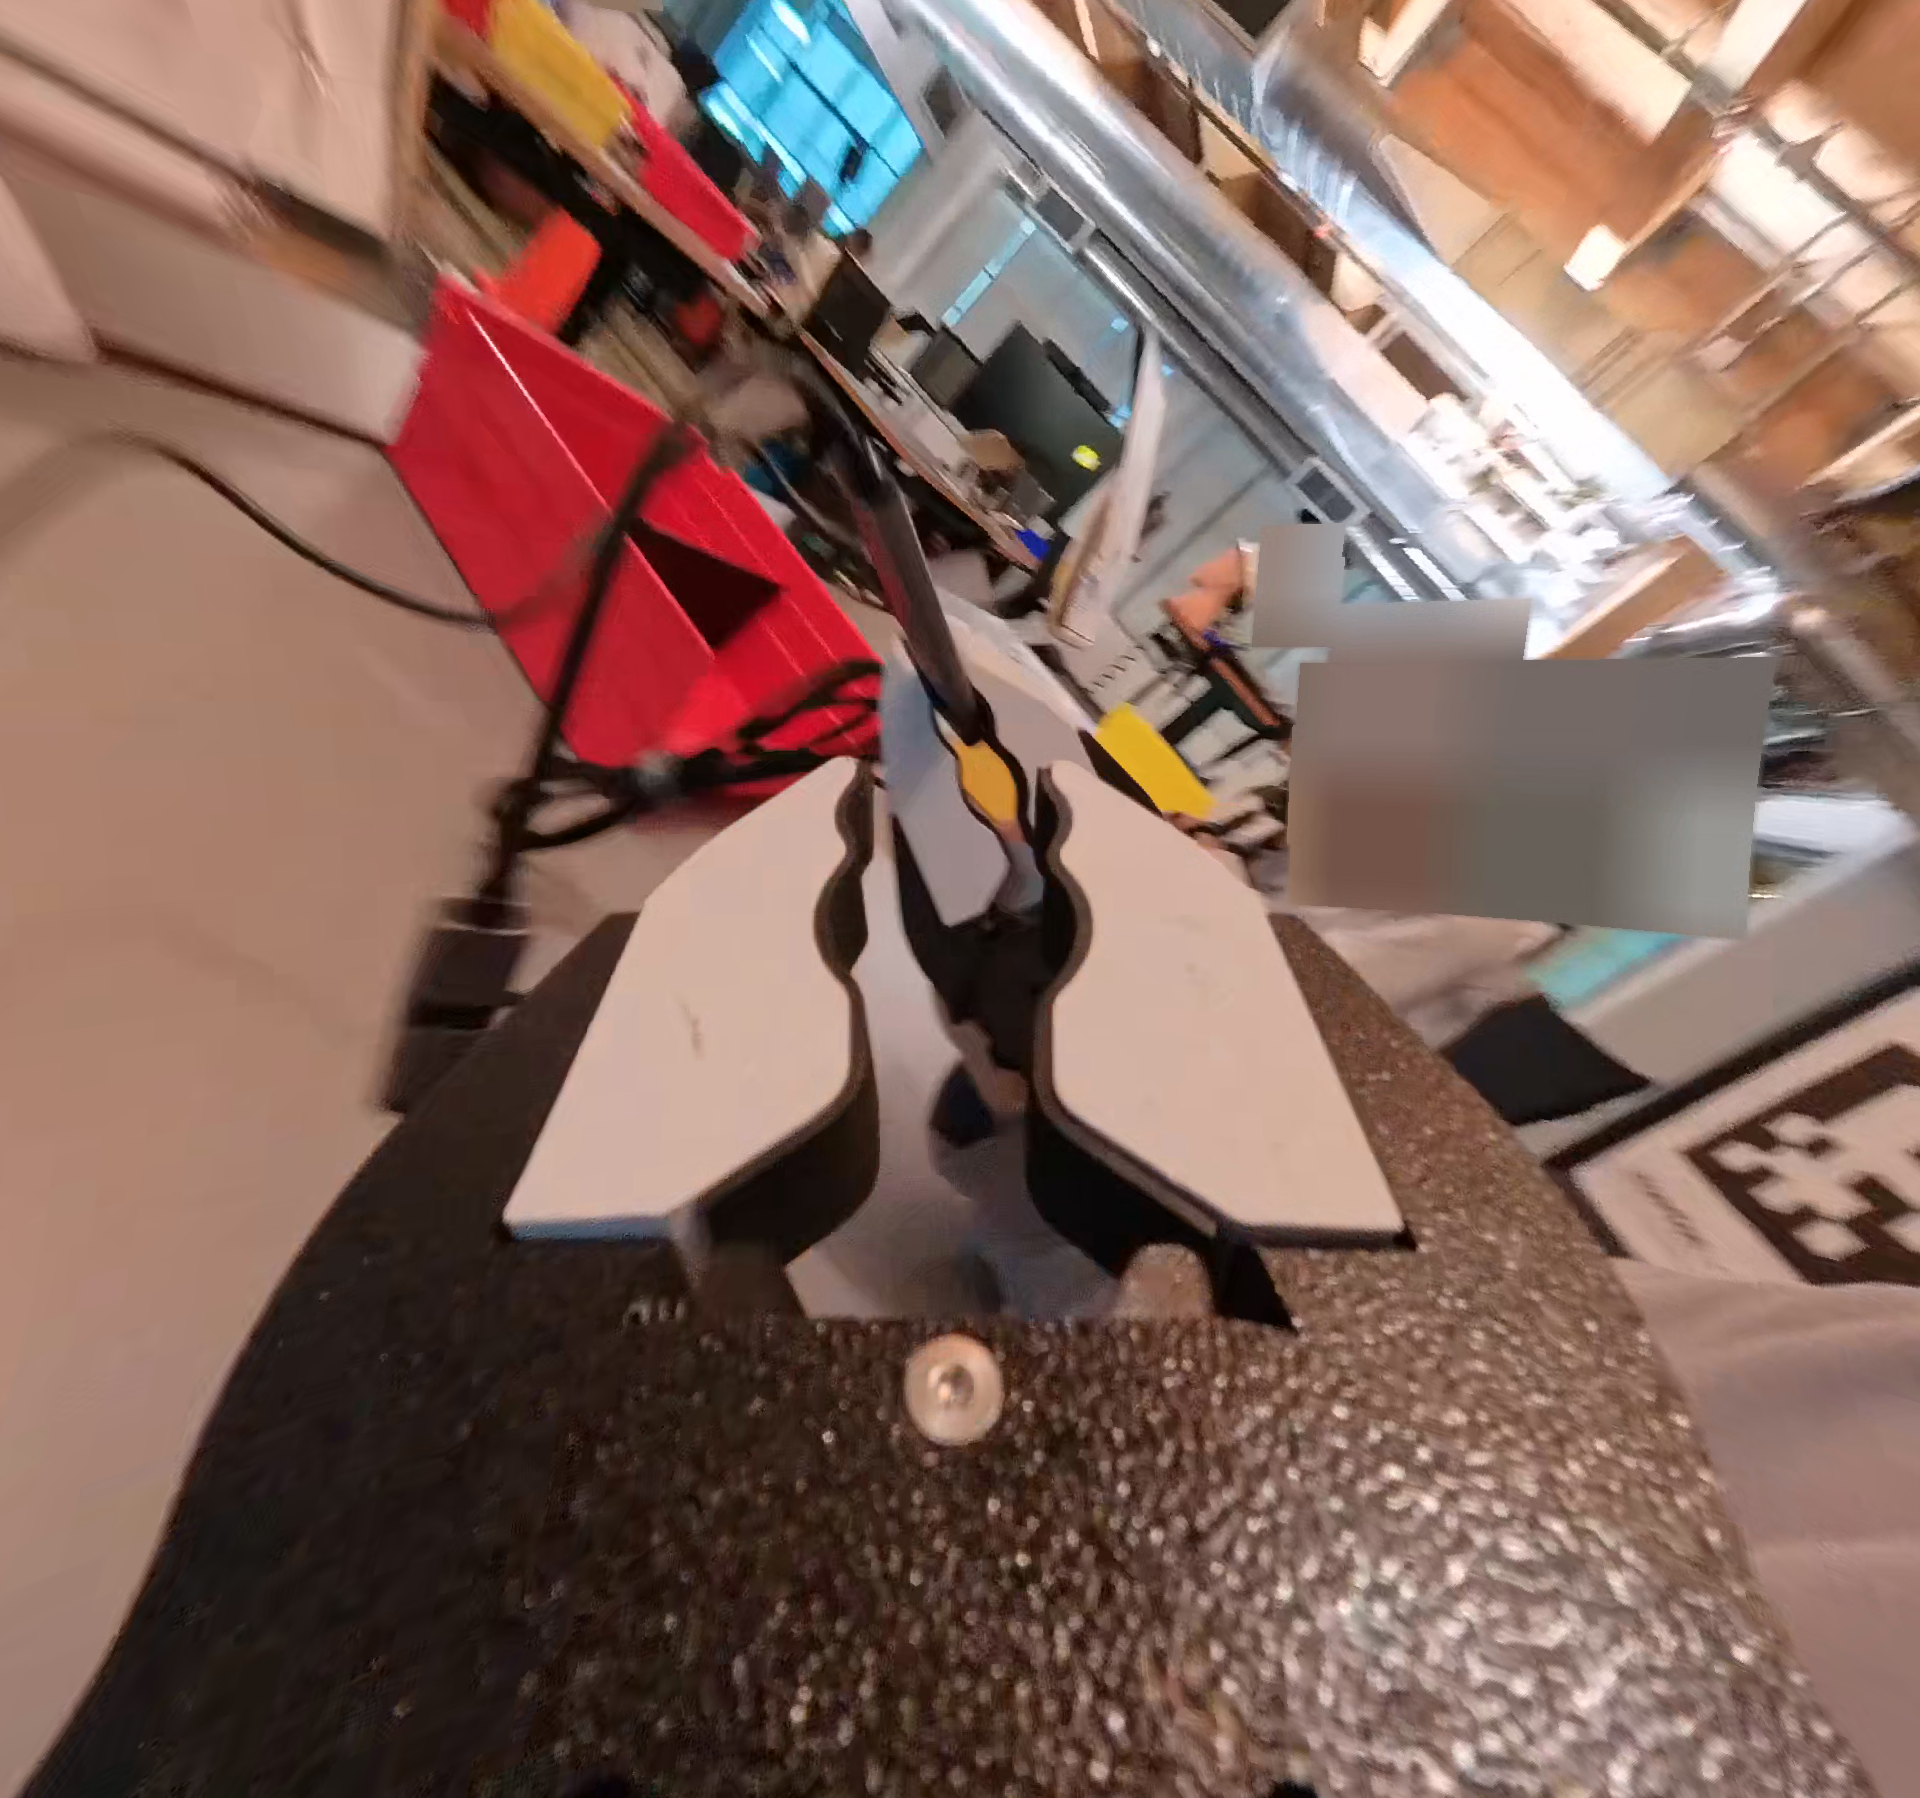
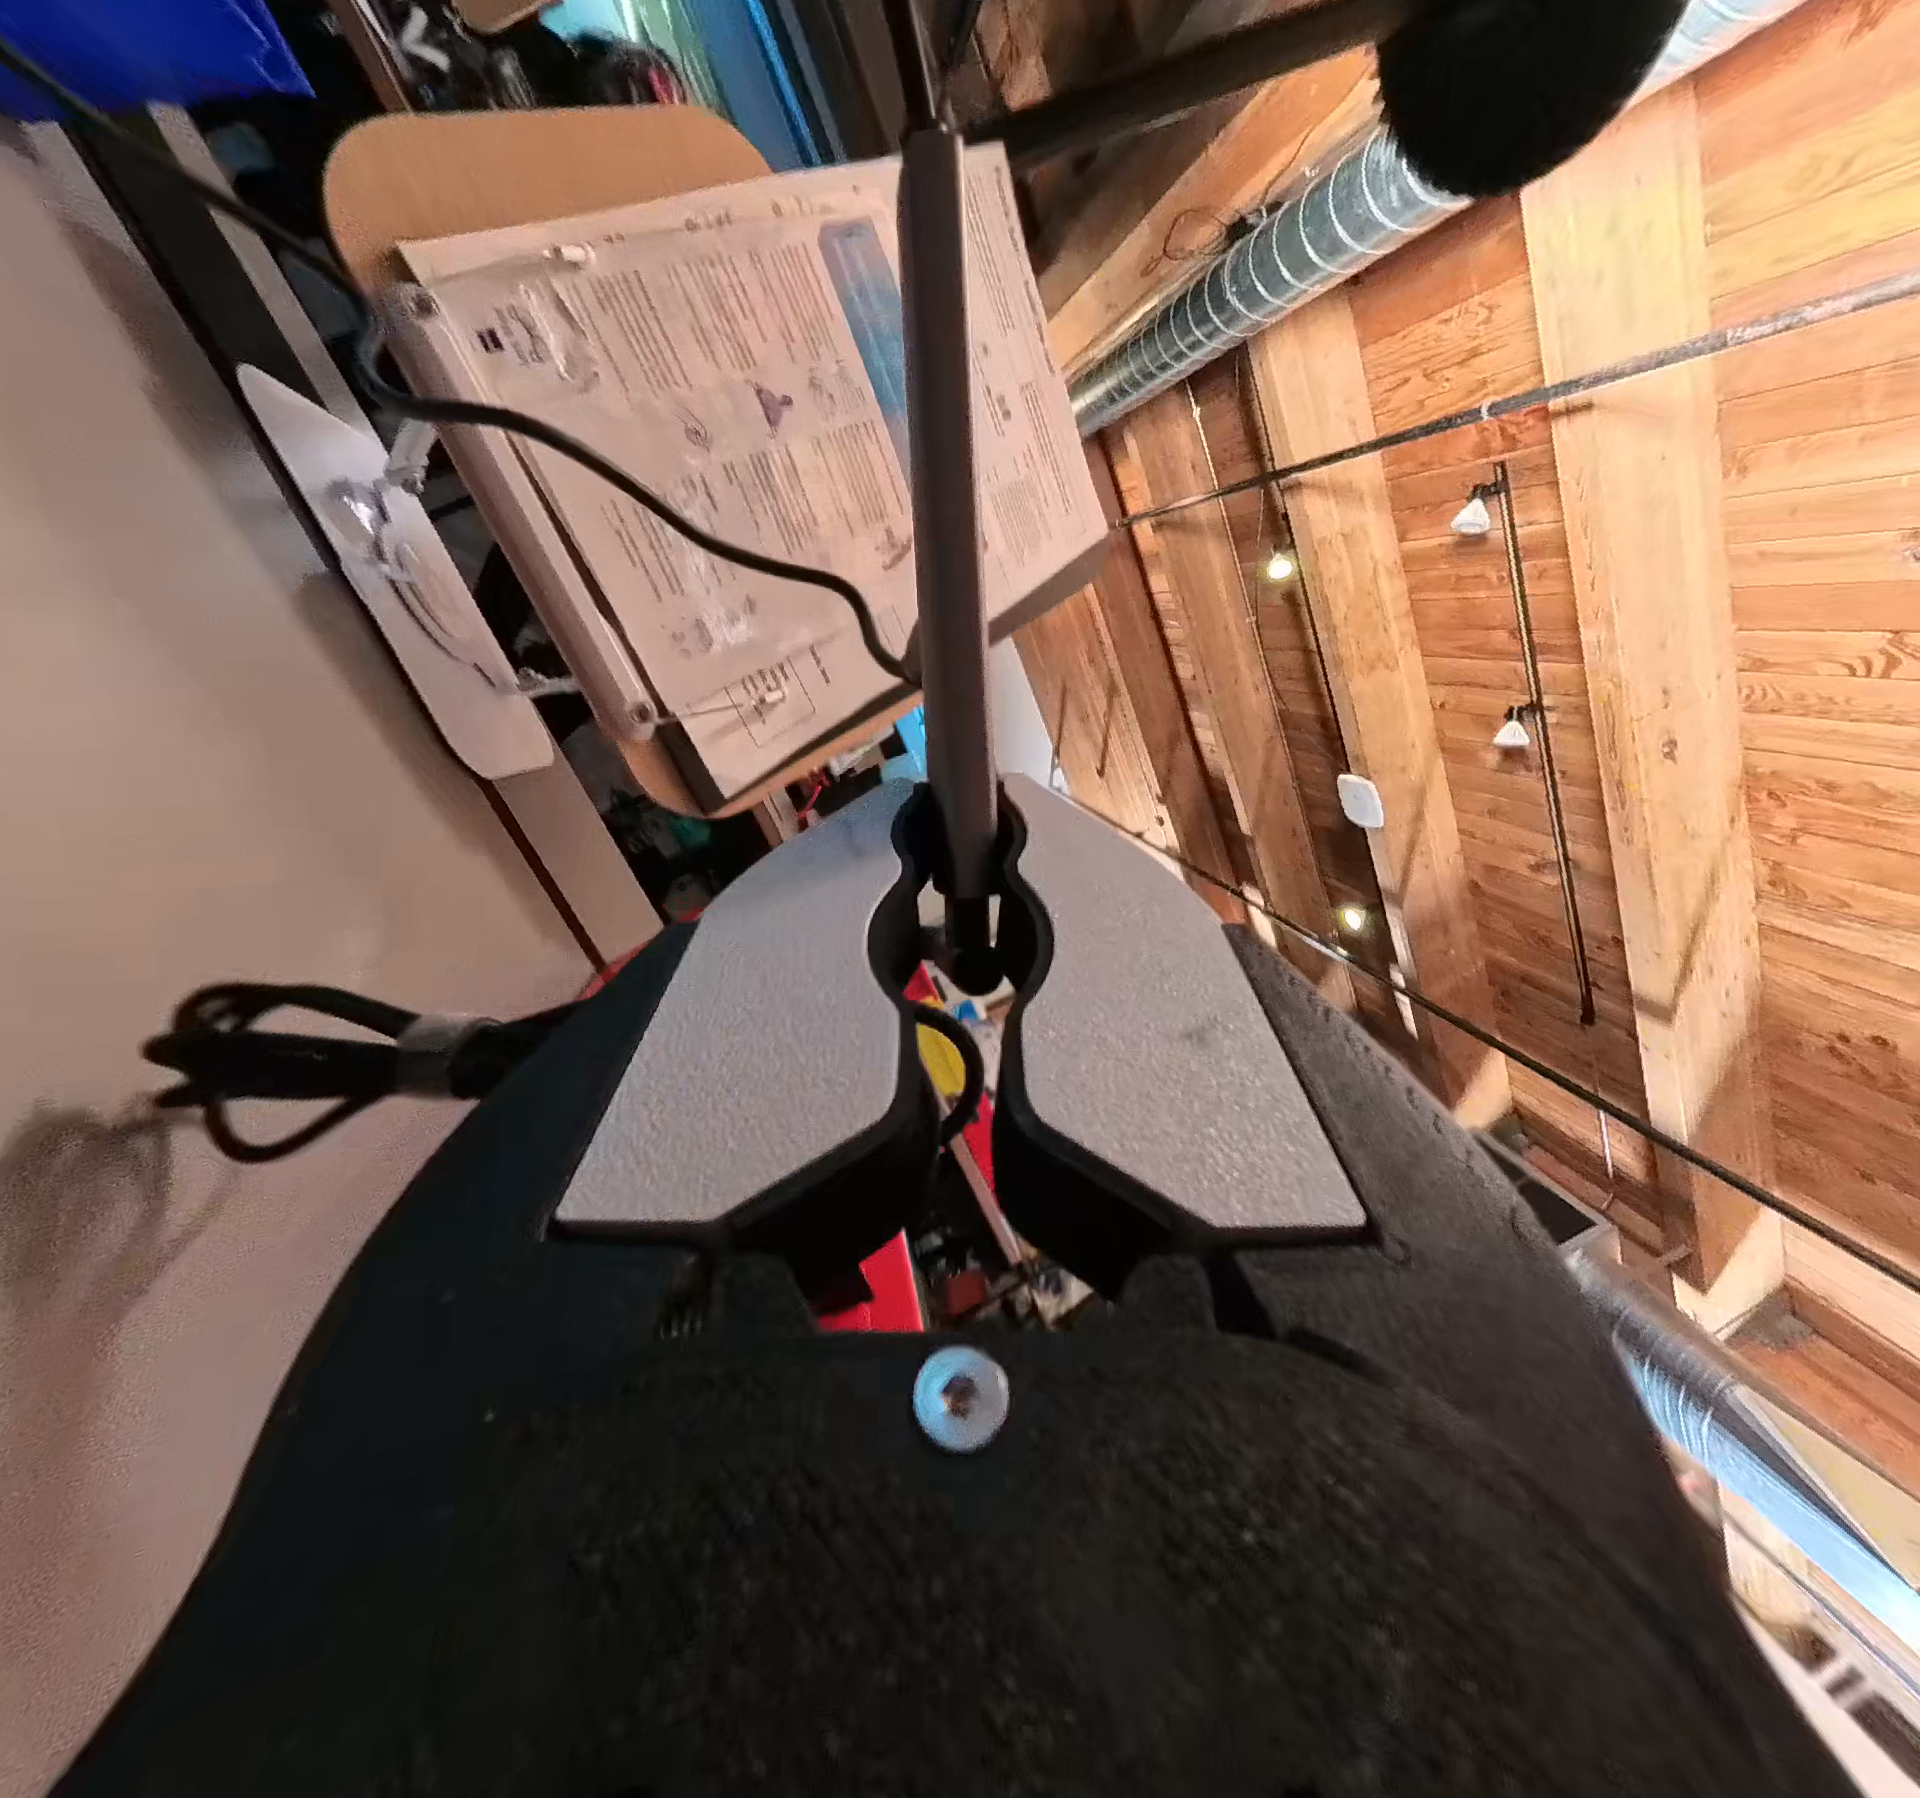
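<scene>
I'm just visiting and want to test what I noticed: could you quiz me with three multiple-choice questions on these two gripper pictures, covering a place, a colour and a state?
1. Where is the red bin in the left wrist view?
A. left of the gripper
B. right of it
C. between its fingers

2. What colour is the band on the tool between the left gripper's fingers?
A. green
B. yellow
C. white

3. How is the right gripper?
A. wide open, empty
B. out of view
C. shut on a dark rod

Answers:
1 A, it sits on the left.
2 B, the band is yellow.
3 C, fingertips clasp the rod.
</scene>
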Demonstrator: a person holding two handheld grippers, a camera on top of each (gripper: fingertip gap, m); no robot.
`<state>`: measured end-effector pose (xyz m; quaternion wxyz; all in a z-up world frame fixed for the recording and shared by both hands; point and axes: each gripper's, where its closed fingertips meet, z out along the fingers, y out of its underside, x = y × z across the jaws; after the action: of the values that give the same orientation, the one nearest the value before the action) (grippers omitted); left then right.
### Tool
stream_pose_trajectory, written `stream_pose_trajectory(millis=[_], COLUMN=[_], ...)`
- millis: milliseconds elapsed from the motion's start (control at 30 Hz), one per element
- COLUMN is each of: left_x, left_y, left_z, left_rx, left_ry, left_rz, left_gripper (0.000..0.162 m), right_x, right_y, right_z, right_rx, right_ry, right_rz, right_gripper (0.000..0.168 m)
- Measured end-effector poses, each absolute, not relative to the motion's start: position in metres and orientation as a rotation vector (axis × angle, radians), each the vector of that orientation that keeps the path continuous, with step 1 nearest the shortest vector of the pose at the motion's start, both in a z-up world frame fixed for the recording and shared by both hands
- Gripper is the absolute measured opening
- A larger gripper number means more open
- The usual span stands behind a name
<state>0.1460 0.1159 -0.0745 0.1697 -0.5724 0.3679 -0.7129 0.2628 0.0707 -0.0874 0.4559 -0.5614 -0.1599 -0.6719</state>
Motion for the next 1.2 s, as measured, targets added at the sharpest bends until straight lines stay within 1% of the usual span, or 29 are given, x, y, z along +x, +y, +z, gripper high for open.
stream_pose_trajectory(millis=[67,100,200,300,333,433,467,500,567,600,633,733,800,867,933,1067,1200], left_x=[0.157,0.164,0.18,0.184,0.184,0.185,0.185,0.185,0.184,0.183,0.181,0.169,0.163,0.158,0.154,0.155,0.154], left_y=[0.099,0.098,0.105,0.105,0.103,0.1,0.101,0.102,0.109,0.111,0.112,0.106,0.1,0.09,0.08,0.067,0.056], left_z=[-0.091,-0.097,-0.107,-0.105,-0.103,-0.104,-0.106,-0.11,-0.117,-0.12,-0.124,-0.132,-0.135,-0.136,-0.141,-0.155,-0.166], left_rx=[-1.699,-1.737,-1.798,-1.79,-1.779,-1.736,-1.733,-1.757,-1.773,-1.775,-1.773,-1.736,-1.732,-1.705,-1.656,-1.458,-1.284], left_ry=[1.044,1.018,0.966,0.953,0.962,1.042,1.079,1.113,1.213,1.285,1.391,1.739,1.911,2.079,2.256,2.491,2.642], left_rz=[-2.136,-2.172,-2.206,-2.271,-2.289,-2.303,-2.307,-2.306,-2.289,-2.283,-2.286,-2.317,-2.337,-2.347,-2.304,-2.046,-1.848], left_gripper=[0.03,0.034,0.034,0.026,0.018,0.015,0.014,0.012,0.009,0.009,0.009,0.009,0.009,0.009,0.009,0.009,0.009], right_x=[0.249,0.241,0.224,0.213,0.209,0.203,0.2,0.195,0.178,0.167,0.161,0.156,0.17,0.178,0.182,0.197,0.198], right_y=[0.078,0.081,0.085,0.083,0.082,0.079,0.081,0.085,0.087,0.082,0.074,0.048,0.039,0.04,0.048,0.066,0.08], right_z=[-0.092,-0.095,-0.103,-0.11,-0.112,-0.117,-0.122,-0.13,-0.15,-0.158,-0.154,-0.117,-0.099,-0.104,-0.11,-0.109,-0.13], right_rx=[-1.375,-1.37,-1.373,-1.385,-1.383,-1.394,-1.423,-1.474,-1.603,-1.667,-1.686,-1.635,-1.6,-1.589,-1.605,-1.635,-1.68], right_ry=[-0.442,-0.467,-0.509,-0.535,-0.543,-0.565,-0.594,-0.645,-0.803,-0.875,-0.865,-0.747,-0.641,-0.654,-0.586,-0.24,-0.129], right_rz=[-1.651,-1.647,-1.645,-1.63,-1.624,-1.617,-1.539,-1.423,-1.115,-0.931,-0.806,-0.513,-0.468,-0.495,-0.409,0.066,0.327], right_gripper=[0.01,0.01,0.01,0.009,0.009,0.009,0.009,0.014,0.032,0.044,0.047,0.048,0.048,0.049,0.049,0.046,0.046])
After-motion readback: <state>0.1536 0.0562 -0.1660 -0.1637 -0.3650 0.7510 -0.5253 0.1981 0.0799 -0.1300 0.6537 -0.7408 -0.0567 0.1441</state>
